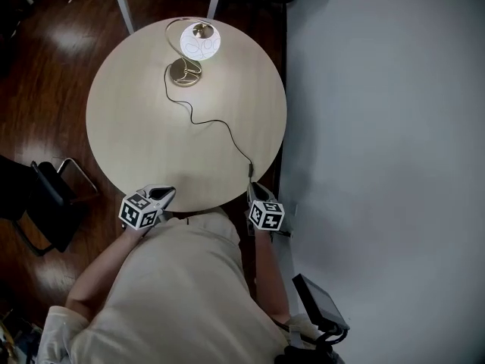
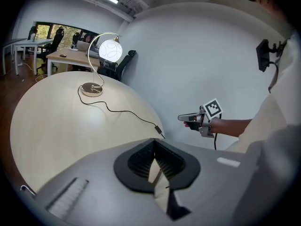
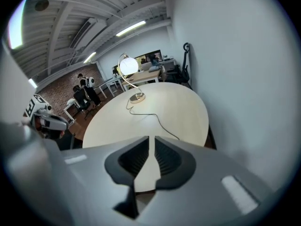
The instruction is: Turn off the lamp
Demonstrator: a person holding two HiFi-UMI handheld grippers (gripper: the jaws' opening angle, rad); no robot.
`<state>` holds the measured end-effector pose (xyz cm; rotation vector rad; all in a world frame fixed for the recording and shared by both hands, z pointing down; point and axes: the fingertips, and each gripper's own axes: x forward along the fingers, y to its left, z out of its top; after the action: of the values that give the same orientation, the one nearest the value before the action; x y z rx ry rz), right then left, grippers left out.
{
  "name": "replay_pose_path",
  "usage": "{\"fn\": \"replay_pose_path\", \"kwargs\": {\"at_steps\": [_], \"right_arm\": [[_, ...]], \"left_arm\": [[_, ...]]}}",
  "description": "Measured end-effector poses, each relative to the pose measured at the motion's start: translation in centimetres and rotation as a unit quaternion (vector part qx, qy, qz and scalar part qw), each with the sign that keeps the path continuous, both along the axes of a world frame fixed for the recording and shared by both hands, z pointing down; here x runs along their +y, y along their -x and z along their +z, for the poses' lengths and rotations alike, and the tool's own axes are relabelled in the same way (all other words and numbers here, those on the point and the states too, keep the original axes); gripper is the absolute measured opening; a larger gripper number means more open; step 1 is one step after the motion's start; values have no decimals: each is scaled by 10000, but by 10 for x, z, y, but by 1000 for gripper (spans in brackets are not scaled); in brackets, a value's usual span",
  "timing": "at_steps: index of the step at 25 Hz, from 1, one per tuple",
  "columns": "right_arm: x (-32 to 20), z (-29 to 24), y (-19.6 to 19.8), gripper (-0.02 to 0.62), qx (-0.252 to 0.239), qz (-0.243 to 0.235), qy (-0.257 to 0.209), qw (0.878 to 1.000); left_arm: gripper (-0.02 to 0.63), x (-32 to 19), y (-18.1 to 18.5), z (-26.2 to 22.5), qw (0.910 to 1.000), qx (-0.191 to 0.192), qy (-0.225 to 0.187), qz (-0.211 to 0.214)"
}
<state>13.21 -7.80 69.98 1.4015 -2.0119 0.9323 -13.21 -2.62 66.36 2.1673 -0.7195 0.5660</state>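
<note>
Your right gripper (image 1: 258,191) hangs at the near right edge of the table (image 1: 129,127), its jaws a narrow slit apart with nothing between them. Just ahead of its tips, on the table's near right rim, a small dark block (image 1: 251,171) sits on the cord (image 1: 220,123). It looks like the inline switch, and it lies lengthwise along the cord, pointing from the table's middle out to that rim. Your left gripper (image 1: 161,196) is at the table's near left edge, jaws closed tip to tip on nothing, well apart from the block. From the block the cord winds across the table's middle to the lamp (image 1: 193,51), which stands lit at the table's far edge, well apart from both grippers. Your right hand is by far the nearer one; if that block is the switch, the reach is short, and you should meet it across its narrow side rather than along the cord
</note>
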Motion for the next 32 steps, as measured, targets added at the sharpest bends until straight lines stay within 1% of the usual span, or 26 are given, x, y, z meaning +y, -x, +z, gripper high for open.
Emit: {"fn": "replay_pose_path", "kwargs": {"at_steps": [3,7,8,10,13,19,26,32], "right_arm": [[-13,20,-14,38,210,-224,150,9994],[-24,52,-27,40,502,-491,402,9967],[-26,61,-29,50,555,-539,471,9959],[-29,77,-33,95,599,-630,611,9943],[-34,98,-35,102,561,-728,772,9928],[-42,133,-41,101,469,-633,1085,9910],[-48,164,-46,102,488,-584,1239,9894],[-50,178,-44,106,512,-668,1312,9878]], "left_arm": [[3,-11,-12,4,9998,-143,101,-72],[3,-25,-28,4,9993,-282,139,-212],[3,-27,-31,4,9991,-320,149,-244],[3,-28,-35,4,9986,-393,188,-315],[3,-26,-39,8,9974,-503,280,-425],[3,-18,-43,7,9946,-713,424,-621],[3,-11,-39,3,9913,-913,499,-805],[3,-7,-35,2,9884,-992,527,-1024]]}}
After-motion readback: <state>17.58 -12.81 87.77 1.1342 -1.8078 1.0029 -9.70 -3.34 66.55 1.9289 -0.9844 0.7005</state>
